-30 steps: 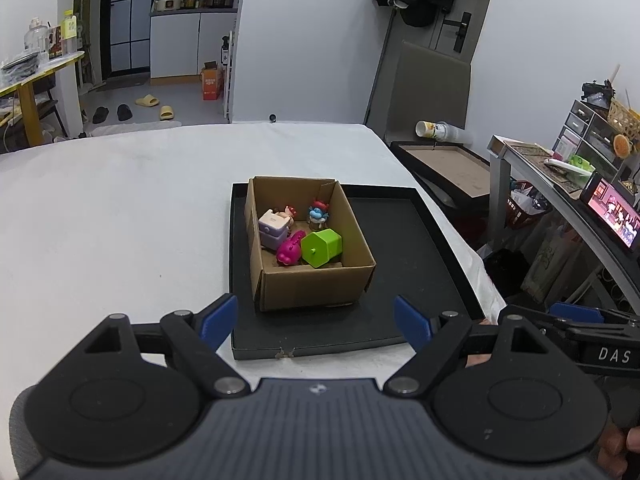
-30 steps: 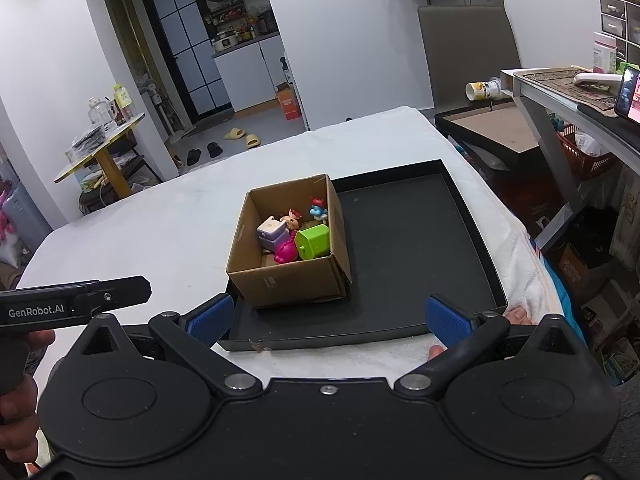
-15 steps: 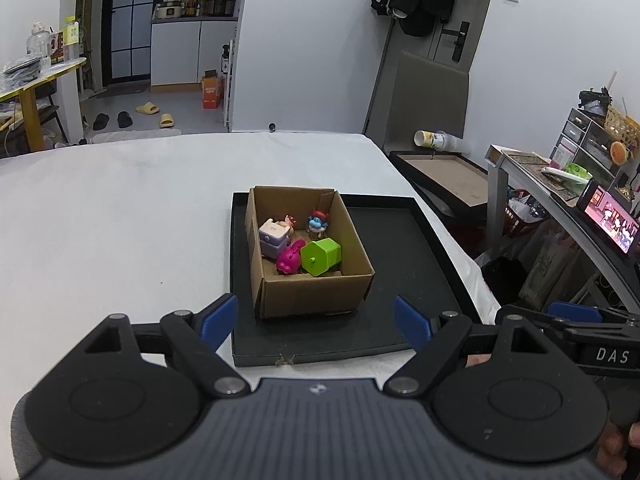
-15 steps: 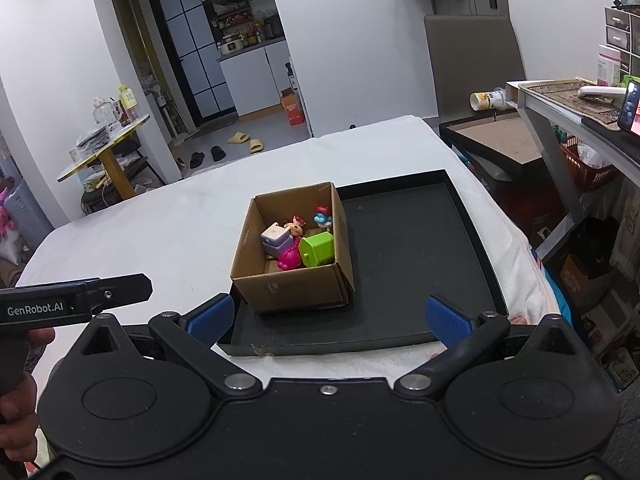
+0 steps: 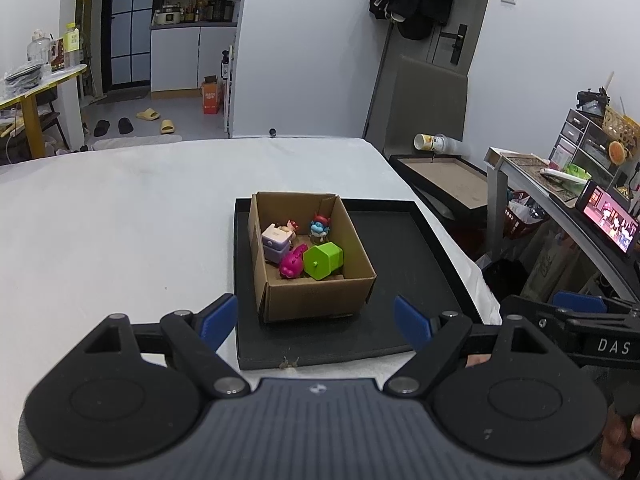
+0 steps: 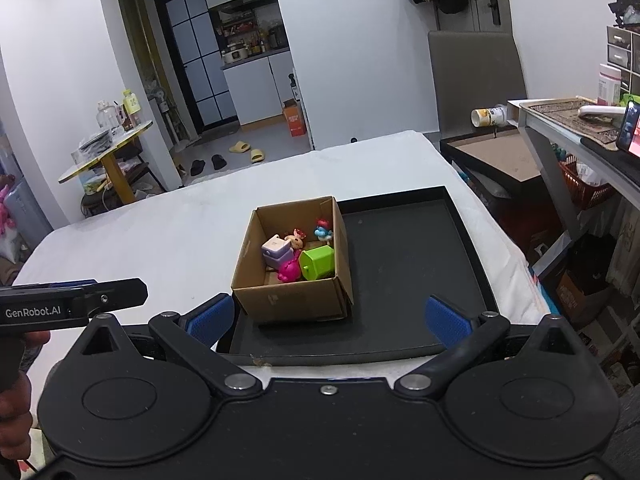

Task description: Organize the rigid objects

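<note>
A brown cardboard box (image 5: 316,300) (image 6: 292,302) stands on the left part of a black tray (image 5: 404,248) (image 6: 404,256) on a white table. Inside it lie a green block (image 5: 322,260) (image 6: 317,263), a magenta toy (image 5: 292,261) (image 6: 289,269), a lilac toy (image 5: 275,242) (image 6: 277,249), a blue figure (image 5: 319,227) (image 6: 323,230) and a small pink doll (image 6: 297,238). My left gripper (image 5: 316,322) is open and empty, near the tray's front edge. My right gripper (image 6: 327,320) is open and empty, likewise in front of the box.
The white table (image 5: 120,216) stretches left and back. A second tray (image 5: 444,172) with a tipped paper cup (image 5: 430,142) sits right of it, beside a grey desk (image 6: 568,120) with a lit phone (image 5: 608,222). A grey chair (image 6: 474,76) stands behind.
Both grippers have pulled back and risen a little from the box; it looks smaller and farther. Both stay open and empty. The toys have not moved.
</note>
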{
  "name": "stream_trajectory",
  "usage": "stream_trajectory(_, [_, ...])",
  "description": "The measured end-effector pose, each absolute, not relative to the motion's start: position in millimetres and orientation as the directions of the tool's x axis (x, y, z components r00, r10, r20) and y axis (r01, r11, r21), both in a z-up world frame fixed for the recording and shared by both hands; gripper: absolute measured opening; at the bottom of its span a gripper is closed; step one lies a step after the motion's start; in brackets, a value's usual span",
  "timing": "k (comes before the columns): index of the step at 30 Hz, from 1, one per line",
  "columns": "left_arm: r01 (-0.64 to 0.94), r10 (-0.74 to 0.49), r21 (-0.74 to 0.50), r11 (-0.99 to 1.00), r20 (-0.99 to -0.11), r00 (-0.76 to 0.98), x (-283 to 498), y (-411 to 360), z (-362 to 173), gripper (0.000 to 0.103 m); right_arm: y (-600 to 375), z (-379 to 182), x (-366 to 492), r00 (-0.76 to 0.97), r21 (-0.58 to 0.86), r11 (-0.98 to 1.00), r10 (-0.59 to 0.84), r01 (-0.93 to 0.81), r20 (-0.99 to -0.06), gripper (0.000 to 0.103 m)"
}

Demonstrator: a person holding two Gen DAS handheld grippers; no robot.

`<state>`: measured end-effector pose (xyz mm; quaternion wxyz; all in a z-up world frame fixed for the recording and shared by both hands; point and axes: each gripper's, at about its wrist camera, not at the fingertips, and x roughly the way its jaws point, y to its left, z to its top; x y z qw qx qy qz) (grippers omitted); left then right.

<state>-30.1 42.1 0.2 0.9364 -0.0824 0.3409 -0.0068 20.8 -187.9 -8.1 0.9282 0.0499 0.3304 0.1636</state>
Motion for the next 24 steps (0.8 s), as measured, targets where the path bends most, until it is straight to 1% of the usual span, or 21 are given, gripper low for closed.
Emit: stream_trajectory(24, [-0.073, -0.046, -0.16, 0.984, -0.633, 0.772, -33.3, 49.2, 1.6, 0.084, -182.4, -11.0, 21.5, 0.716, 0.175, 0.945, 0.324, -0.276, -0.619, 0.103])
